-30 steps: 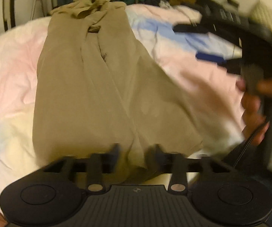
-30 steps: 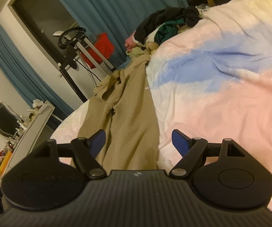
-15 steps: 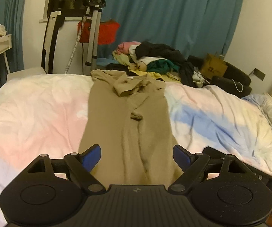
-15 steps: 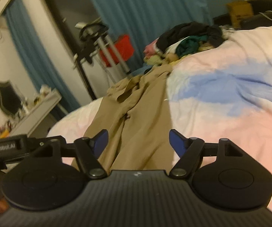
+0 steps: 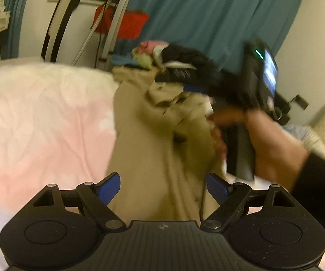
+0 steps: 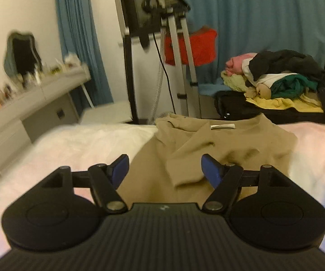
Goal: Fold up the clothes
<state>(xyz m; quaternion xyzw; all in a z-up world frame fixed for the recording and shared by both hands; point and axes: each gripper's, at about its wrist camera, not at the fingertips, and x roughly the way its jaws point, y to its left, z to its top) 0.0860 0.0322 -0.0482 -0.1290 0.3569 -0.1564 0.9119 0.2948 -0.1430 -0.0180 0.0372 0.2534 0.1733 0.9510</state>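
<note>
A tan garment (image 5: 158,140) lies lengthwise on the bed, folded narrow, its collar end with a white label (image 6: 223,126) at the far edge. My left gripper (image 5: 162,185) is open and empty above the near part of the garment. My right gripper (image 6: 164,169) is open and empty, low over the garment's collar end, beside a folded sleeve (image 6: 191,158). In the left wrist view the right gripper (image 5: 182,83) shows blurred, held in a hand (image 5: 266,144) over the garment's far end.
The bed has a pink and white sheet (image 5: 45,122). A pile of mixed clothes (image 6: 282,79) sits beyond the bed's far edge. A garment steamer stand (image 6: 169,52), a red bag (image 6: 198,45) and blue curtains stand behind. A white dresser (image 6: 27,103) is at the left.
The left gripper opened and let go of the tan garment's near end, then lifted. The right gripper moved forward across the bed to the garment's collar end.
</note>
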